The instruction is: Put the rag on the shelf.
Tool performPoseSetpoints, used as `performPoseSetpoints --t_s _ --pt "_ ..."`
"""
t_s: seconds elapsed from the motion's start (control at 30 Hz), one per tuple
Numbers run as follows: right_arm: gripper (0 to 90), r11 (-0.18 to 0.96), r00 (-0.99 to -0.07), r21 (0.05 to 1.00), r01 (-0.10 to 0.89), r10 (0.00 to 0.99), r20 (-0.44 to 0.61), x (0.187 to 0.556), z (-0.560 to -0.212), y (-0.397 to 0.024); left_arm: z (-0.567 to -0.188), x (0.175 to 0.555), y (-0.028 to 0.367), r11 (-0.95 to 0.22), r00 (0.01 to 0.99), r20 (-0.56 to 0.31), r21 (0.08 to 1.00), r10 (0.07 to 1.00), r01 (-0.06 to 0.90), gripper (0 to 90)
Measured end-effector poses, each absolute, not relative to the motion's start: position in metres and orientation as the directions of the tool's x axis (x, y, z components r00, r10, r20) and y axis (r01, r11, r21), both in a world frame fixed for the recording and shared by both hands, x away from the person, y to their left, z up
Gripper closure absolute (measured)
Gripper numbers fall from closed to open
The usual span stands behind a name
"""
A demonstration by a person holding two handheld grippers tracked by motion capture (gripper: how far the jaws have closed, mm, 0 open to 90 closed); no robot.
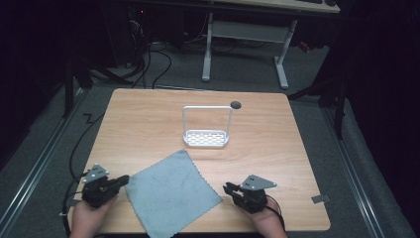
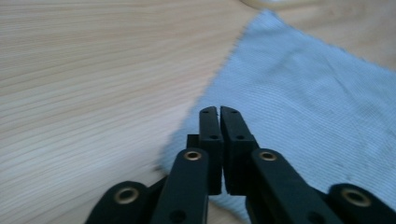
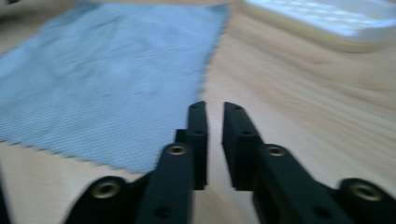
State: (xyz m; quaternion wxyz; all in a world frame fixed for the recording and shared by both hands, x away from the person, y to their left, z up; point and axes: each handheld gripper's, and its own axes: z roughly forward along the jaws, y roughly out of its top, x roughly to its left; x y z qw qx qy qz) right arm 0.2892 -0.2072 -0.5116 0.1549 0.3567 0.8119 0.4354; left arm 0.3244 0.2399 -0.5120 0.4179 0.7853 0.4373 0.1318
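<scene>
We see the grey cloth (image 1: 171,192) lying flat on the worktop (image 1: 143,124), low centre of the high view, turned like a diamond with its corners aimed at each gripper. The left gripper (image 1: 119,182) sits at the cloth's left corner, fingers together, nothing held; in its own view the tips hang over the cloth's edge (image 2: 299,93). The right gripper (image 1: 229,189), lower right, stands just off the right corner, fingers a sliver apart and empty. We judge the left nearer. The white rack (image 1: 206,130) stands beyond; the right gripper view catches its base (image 3: 327,23).
</scene>
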Motion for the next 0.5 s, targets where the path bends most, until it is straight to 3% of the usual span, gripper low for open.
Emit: performPoseSetpoints --t_s 0.07,0.27,0.4,0.5 --pt "89.8 0.413 -0.743 0.799 0.437 0.667 0.062 0.286 -0.514 -0.191 -0.515 0.325 0.225 -0.333 0.622 -0.131 0.751 0.772 0.571 90.0" --pt "90.0 0.554 -0.797 0.722 0.415 0.604 -0.005 0.281 -0.527 -0.159 -0.526 0.324 0.208 -0.437 0.675 -0.09 0.698 0.732 0.567 90.0" --pt "90.0 0.54 -0.768 0.717 0.44 0.641 -0.011 0.289 -0.528 -0.167 -0.526 0.32 0.207 -0.444 0.688 -0.096 0.698 0.719 0.561 90.0" --pt "90.0 0.497 -0.723 0.72 0.485 0.69 0.01 0.3 -0.529 -0.181 -0.526 0.308 0.195 -0.479 0.743 -0.125 0.693 0.657 0.54 90.0"
